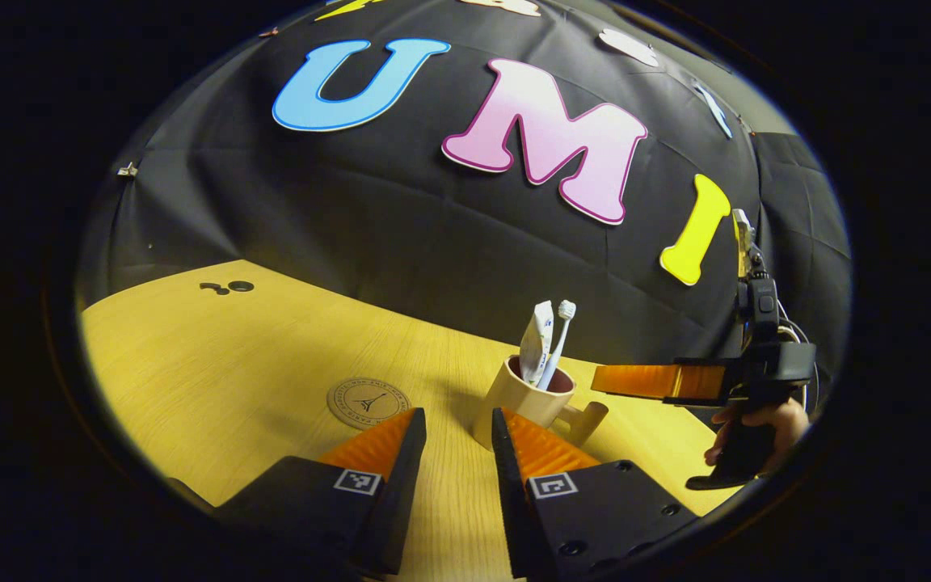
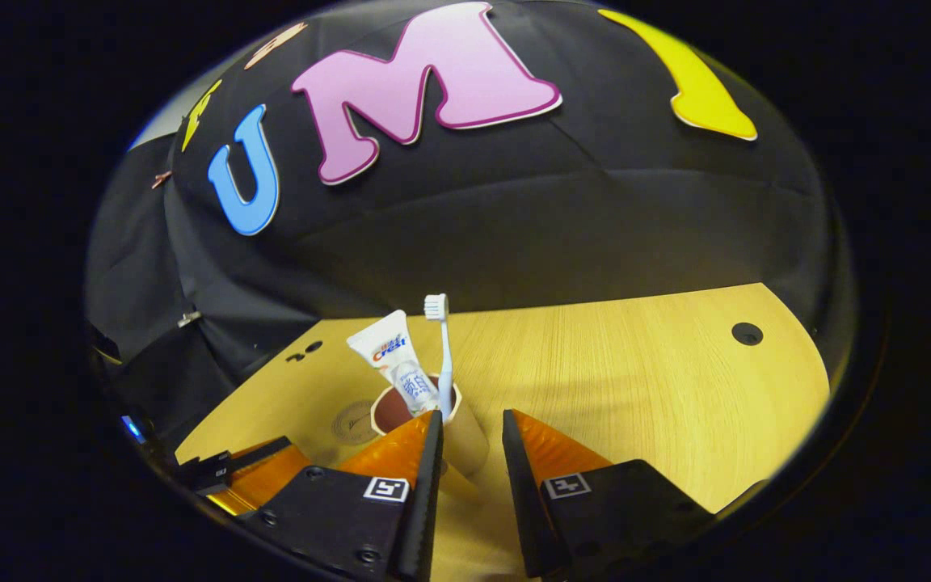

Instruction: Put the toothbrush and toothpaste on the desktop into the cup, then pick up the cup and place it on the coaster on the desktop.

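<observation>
A beige cup (image 1: pixel 514 400) with a dark inside stands upright on the wooden desk (image 1: pixel 215 364), its handle (image 1: pixel 587 420) turned right. A white toothpaste tube (image 1: pixel 536 339) and a white toothbrush (image 1: pixel 560 331) stand in it. The round coaster (image 1: pixel 368 402) lies bare just left of the cup. My left gripper (image 1: pixel 457 420) is open, its right finger close to the cup's base. The right gripper (image 1: pixel 635 380), held by a hand (image 1: pixel 756 424), hovers level just above the handle. In the right gripper view my right gripper (image 2: pixel 472 420) is open, with the cup (image 2: pixel 465 449) just beyond its tips, the toothpaste tube (image 2: pixel 397 360) and toothbrush (image 2: pixel 441 347) rising from it, and the coaster (image 2: pixel 352 422) behind.
A round cable hole (image 1: pixel 241 285) and a small dark piece (image 1: pixel 213 288) lie near the desk's far left edge; another hole (image 2: pixel 747 333) sits at the far right. The black cloth wall runs close behind the desk. The left gripper (image 2: pixel 247 473) shows low at the left of the right gripper view.
</observation>
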Motion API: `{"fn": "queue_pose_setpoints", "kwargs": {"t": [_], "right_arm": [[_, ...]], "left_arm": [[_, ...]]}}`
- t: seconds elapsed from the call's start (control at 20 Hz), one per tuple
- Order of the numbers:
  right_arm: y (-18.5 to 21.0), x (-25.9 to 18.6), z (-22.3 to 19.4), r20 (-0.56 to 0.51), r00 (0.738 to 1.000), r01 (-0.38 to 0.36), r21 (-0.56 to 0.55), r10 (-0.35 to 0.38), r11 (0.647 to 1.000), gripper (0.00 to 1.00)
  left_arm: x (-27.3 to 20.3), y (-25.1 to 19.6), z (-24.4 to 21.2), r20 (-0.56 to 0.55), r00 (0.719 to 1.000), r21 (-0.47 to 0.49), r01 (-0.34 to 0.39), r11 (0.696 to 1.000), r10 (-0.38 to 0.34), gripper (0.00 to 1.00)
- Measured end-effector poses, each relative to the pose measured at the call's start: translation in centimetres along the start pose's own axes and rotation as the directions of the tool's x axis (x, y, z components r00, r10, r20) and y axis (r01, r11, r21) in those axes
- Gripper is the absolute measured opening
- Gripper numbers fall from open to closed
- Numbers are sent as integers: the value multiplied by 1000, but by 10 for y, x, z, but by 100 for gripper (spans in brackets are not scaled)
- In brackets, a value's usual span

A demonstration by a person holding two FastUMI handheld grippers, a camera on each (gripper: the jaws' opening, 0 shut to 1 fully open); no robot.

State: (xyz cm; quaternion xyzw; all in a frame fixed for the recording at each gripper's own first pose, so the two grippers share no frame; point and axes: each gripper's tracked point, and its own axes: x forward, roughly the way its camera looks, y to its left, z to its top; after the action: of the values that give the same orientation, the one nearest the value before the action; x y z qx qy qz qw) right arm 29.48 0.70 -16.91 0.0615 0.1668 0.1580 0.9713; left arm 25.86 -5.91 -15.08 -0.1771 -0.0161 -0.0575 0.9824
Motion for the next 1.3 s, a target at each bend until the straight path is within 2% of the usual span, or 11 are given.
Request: {"fn": "queue_pose_setpoints", "kwargs": {"t": [0.25,0.3,0.35,0.4,0.45,0.55,0.6,0.75,0.85,1.0,1.3], "right_arm": [[19,-12,-2,-194,978,-104,-142,75,984,51],[20,-12,-5,-237,969,-113,-164,72,980,42],[16,-12,-7,-268,962,-100,-187,47,977,43],[13,-11,-11,-306,952,-84,-206,17,975,54],[14,-14,-18,-358,934,-89,-216,6,972,45],[11,-14,-31,-433,901,-94,-251,-25,964,64],[12,-13,-37,-465,885,-102,-272,-38,957,56],[11,-6,-57,-546,835,-131,-315,-67,940,58],[10,3,-69,-590,803,-142,-333,-88,932,58],[10,24,-85,-628,771,-148,-337,-105,930,58],[7,50,-102,-672,728,-160,-361,-137,919,57]], "left_arm": [[-3,5,0,2,1000,5,-7,1000,7,52],[-3,7,0,3,1000,0,-9,1000,9,52],[-3,8,1,4,1000,-5,-13,1000,13,52],[-5,10,0,5,1000,-11,-16,1000,16,52],[-7,12,1,7,1000,-15,-20,1000,20,52],[-9,16,1,13,999,-20,-31,999,31,52],[-10,17,1,15,999,-21,-35,999,35,52],[-13,24,0,15,999,-35,-49,998,50,52],[-16,28,0,17,998,-46,-56,997,57,52],[-19,37,-1,16,997,-58,-73,996,74,52],[-23,50,-6,9,996,-67,-93,993,94,52]]}}
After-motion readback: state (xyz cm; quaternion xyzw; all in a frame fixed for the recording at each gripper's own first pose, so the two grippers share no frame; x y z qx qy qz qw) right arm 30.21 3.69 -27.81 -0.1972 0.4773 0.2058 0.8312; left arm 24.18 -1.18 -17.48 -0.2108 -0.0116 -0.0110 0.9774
